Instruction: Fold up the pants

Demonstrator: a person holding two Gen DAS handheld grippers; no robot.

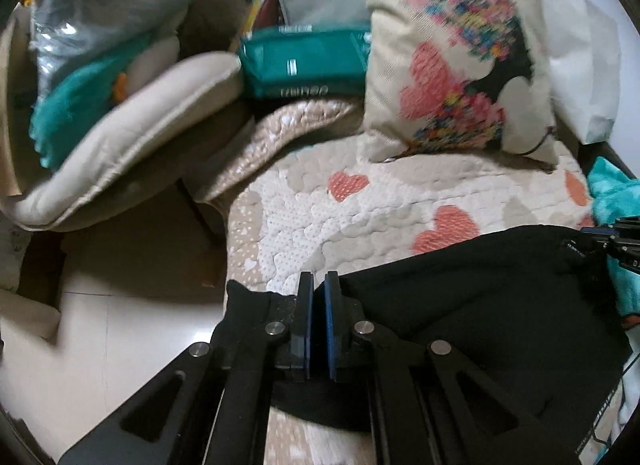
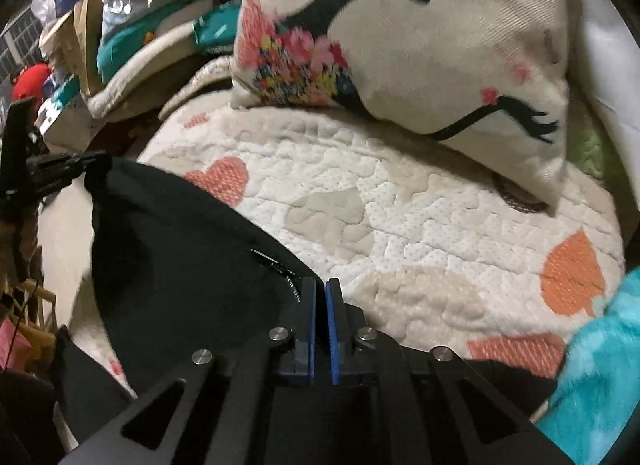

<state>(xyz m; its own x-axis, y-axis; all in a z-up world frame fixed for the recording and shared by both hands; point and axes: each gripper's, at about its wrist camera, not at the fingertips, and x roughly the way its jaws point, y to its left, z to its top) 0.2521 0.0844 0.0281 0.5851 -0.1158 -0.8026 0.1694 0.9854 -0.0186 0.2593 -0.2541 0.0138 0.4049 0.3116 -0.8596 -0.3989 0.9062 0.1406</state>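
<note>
Two grippers are clamped on the same black pants (image 1: 480,297), one at each end of a raised edge. The left gripper (image 1: 318,289) has its blue pads pressed together on dark cloth, and the right gripper (image 2: 321,297) likewise pinches a fold of the fabric between its closed pads. The pants hang and spread over the near side of the heart-patterned quilt (image 2: 400,201), partly lifted off it.

As for containers, a clear plastic bag (image 1: 92,17) sits beyond the quilt's far left corner, with something grey inside and a teal plush thing (image 1: 76,105) below it; whether the plush lies in the bag cannot be told. A green package (image 1: 304,65) lies just past the quilt's far edge, beside the printed cushion (image 1: 452,61) that leans on the quilt's back part.

Motion blur smears the cushion's print and the lettering on the green package. A turquoise blanket (image 2: 600,365) is cut off at the quilt's right side. The lower part of the pants is hidden beneath both grippers' frames.
</note>
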